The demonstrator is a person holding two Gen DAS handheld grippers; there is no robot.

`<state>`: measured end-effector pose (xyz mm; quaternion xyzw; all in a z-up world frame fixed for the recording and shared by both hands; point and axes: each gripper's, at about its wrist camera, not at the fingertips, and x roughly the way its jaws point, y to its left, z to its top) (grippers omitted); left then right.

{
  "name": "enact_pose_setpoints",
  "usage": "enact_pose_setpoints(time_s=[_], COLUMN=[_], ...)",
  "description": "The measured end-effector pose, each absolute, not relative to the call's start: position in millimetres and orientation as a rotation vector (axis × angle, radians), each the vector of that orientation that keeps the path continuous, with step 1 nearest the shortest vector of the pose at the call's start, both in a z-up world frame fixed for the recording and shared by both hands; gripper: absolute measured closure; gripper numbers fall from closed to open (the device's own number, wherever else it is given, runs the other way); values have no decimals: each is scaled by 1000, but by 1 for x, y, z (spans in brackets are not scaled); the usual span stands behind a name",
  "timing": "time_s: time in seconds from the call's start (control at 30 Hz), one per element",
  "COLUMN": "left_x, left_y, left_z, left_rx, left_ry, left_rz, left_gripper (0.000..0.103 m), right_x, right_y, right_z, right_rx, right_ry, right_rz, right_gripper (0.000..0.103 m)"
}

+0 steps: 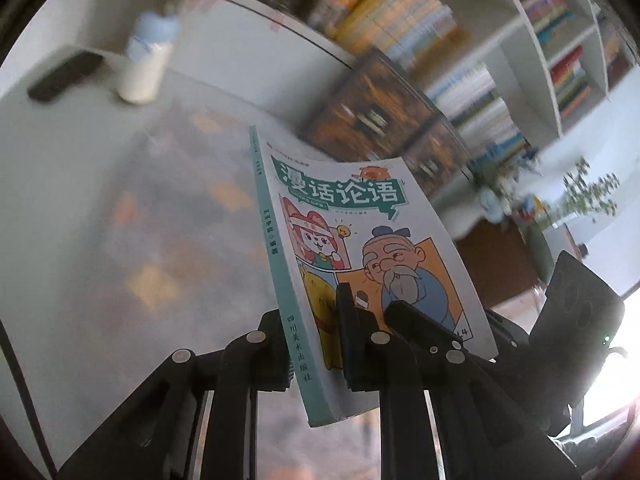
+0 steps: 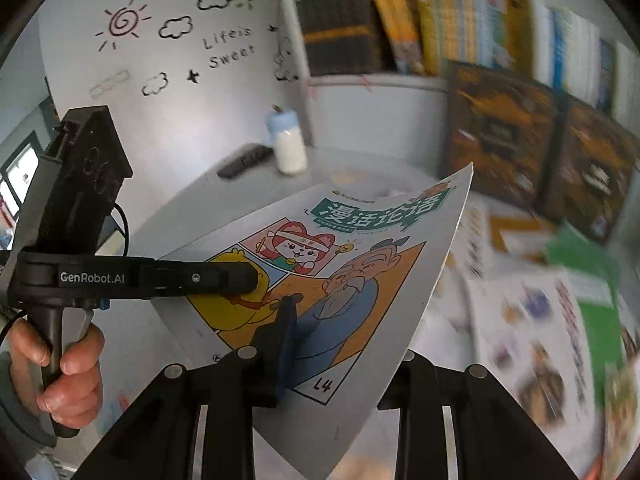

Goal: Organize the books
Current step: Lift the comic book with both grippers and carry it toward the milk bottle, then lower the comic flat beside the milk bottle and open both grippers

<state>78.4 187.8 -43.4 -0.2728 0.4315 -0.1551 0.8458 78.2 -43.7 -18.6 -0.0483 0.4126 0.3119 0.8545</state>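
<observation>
A teal-spined comic book (image 1: 360, 248) with a cartoon old man on its cover is held in the air above the white table. My left gripper (image 1: 316, 320) is shut on its spine end. My right gripper (image 2: 340, 320) is shut on the same book (image 2: 340, 248) at its lower edge. The left gripper (image 2: 236, 276) also shows from the side in the right wrist view, clamped on the cover. The right gripper's body (image 1: 576, 300) shows at the right of the left wrist view.
A baby bottle (image 2: 289, 144) and a dark remote (image 2: 244, 162) stand on the white table (image 1: 100, 200). Two brown boxed sets (image 2: 536, 148) lean at the back. Loose books (image 2: 560, 320) lie at the right. Shelves of books (image 2: 420, 24) rise behind.
</observation>
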Motion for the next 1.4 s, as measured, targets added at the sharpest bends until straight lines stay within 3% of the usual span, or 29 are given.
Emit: enact_pose_setpoints(time_s=[0.3,0.67,0.9,1.03,1.13,1.4], left_x=[141,176,159,147,134,103], left_y=[265,271,285,304,310,293], left_z=[-73,-125,-141,-142,-134,-98], left_rx=[-583,-596,-614,-648,-625,-472], left_ry=[900,1003,1026,1004,998,981], left_rz=[-233,-243,-165,-122,-94,-103], left_gripper=[89,87,87,87,87,84], right_x=[150,203,203,197,190,125], right_y=[50,67,64,64,59,24], right_z=[-53,-116,-143,-152,-150,-138], right_rx=[-100,-47,36,51,58,49], right_ry=[900,1042,1151,1196,1217,1259], right_rz=[677,627,628,640,633,633], right_gripper=[74,72,70,61,54,53])
